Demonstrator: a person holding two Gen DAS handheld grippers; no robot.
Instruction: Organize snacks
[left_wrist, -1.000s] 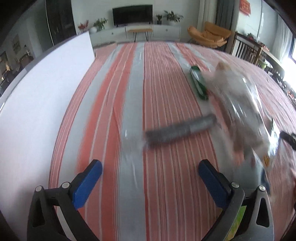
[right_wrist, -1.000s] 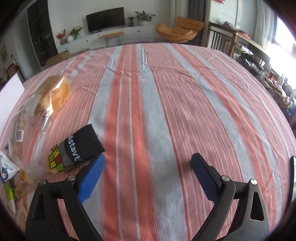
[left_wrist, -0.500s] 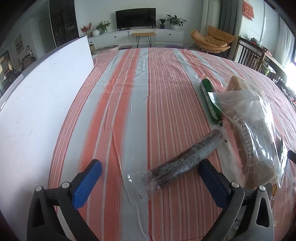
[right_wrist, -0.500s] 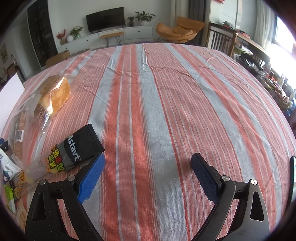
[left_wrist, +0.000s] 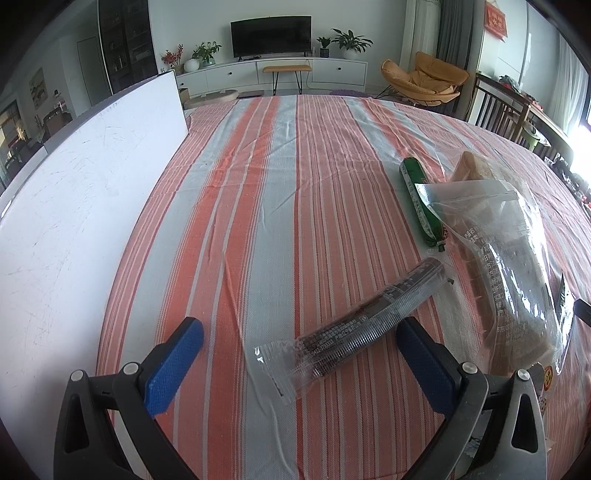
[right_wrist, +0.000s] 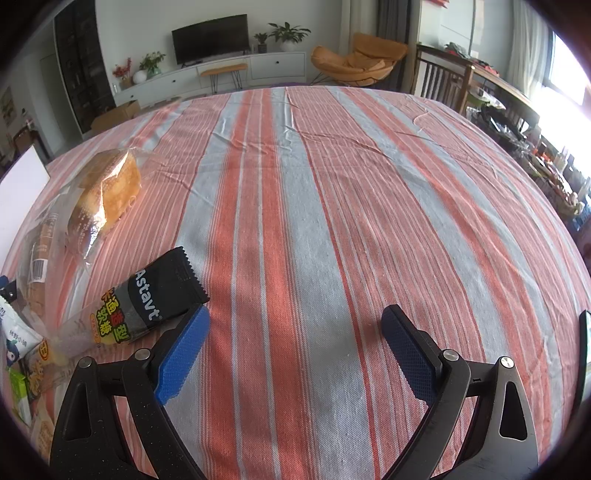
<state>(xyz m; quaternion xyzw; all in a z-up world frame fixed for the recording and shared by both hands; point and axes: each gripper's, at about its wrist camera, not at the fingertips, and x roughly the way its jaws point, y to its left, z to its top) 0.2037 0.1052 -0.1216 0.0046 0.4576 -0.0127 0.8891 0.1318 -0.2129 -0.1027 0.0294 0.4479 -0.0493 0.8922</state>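
Snacks lie on the striped tablecloth (left_wrist: 280, 206). I see my left gripper (left_wrist: 295, 354) spread wide and empty, a clear-wrapped dark snack stick (left_wrist: 354, 328) lying between its fingers, a bread bag (left_wrist: 506, 258) just beyond. My right gripper (right_wrist: 295, 345) gapes empty too, a black candy packet (right_wrist: 147, 295) beside its left finger.
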